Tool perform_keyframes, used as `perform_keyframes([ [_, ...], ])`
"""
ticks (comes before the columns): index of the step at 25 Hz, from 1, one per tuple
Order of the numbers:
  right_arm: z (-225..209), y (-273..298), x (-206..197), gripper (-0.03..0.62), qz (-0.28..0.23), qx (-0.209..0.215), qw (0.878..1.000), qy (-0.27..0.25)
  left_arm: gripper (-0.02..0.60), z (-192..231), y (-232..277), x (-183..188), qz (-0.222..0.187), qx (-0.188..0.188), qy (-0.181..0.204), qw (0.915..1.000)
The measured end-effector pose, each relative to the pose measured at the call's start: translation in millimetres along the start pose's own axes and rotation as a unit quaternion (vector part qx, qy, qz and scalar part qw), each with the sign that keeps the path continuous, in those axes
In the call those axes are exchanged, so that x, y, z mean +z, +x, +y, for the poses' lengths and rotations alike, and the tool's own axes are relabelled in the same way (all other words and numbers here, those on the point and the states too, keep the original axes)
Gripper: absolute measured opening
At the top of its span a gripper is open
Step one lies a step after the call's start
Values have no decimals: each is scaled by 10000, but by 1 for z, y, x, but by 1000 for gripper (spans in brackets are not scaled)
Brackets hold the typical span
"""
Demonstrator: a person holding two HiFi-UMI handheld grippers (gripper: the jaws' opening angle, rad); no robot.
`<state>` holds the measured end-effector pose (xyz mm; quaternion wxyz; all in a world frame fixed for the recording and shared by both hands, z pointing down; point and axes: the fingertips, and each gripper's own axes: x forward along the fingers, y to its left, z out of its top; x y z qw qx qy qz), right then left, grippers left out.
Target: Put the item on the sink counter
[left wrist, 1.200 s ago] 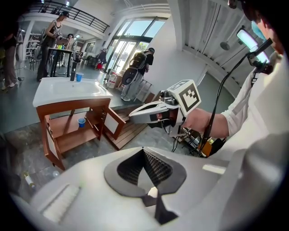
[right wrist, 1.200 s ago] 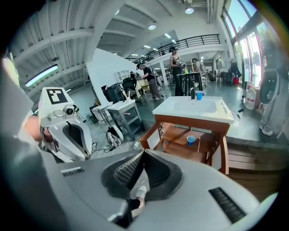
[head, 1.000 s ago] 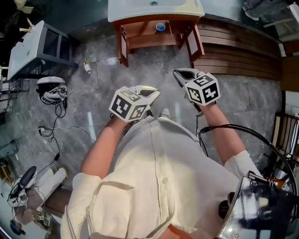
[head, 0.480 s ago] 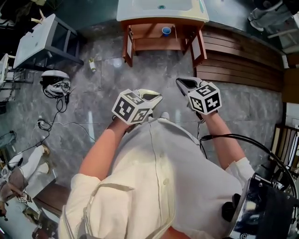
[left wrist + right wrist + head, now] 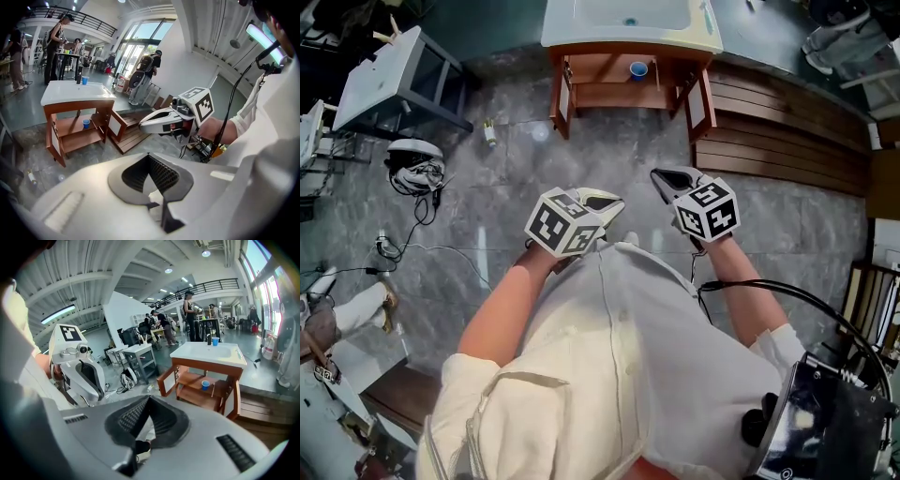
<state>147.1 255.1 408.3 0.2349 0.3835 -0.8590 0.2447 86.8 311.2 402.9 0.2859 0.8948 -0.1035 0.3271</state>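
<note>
A small blue cup [image 5: 638, 69] [image 5: 205, 385] [image 5: 86, 123] stands on the shelf inside a wooden sink cabinet [image 5: 623, 89] whose two doors hang open. The white sink counter [image 5: 581, 33] [image 5: 187, 355] lies above it. My left gripper [image 5: 614, 199] [image 5: 149, 159] and right gripper [image 5: 661, 176] [image 5: 147, 401] are held side by side in front of my body, well short of the cabinet. Both are shut with nothing between the pads. Each gripper also shows in the other's view: the right gripper [image 5: 146, 125], the left gripper [image 5: 91, 376].
A second blue cup [image 5: 214, 341] and a dark bottle [image 5: 209, 339] show at the counter's far edge. A grey table [image 5: 394, 80], cables [image 5: 412, 173] and a small bottle [image 5: 490, 131] are at the left. Wooden decking [image 5: 778, 131] runs at the right. People stand in the background.
The sink cabinet has come slightly nearer and lower in the head view as I stepped toward it. Both grippers travelled along in front of me and stayed shut.
</note>
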Motion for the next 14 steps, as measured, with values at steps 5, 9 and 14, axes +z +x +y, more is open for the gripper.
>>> perform_keyframes([
  [5, -1, -1, -4, 5, -24, 39, 10000, 47, 5, -1, 3, -1, 54, -16, -14, 10000],
  [9, -5, -2, -10, 5, -12, 19, 10000, 84, 5, -1, 7, 0, 61, -30, -24, 10000],
  [14, -12, -1, -13, 5, -43, 6, 9999, 125, 5, 1, 13, -1, 63, -60, -90, 9999],
])
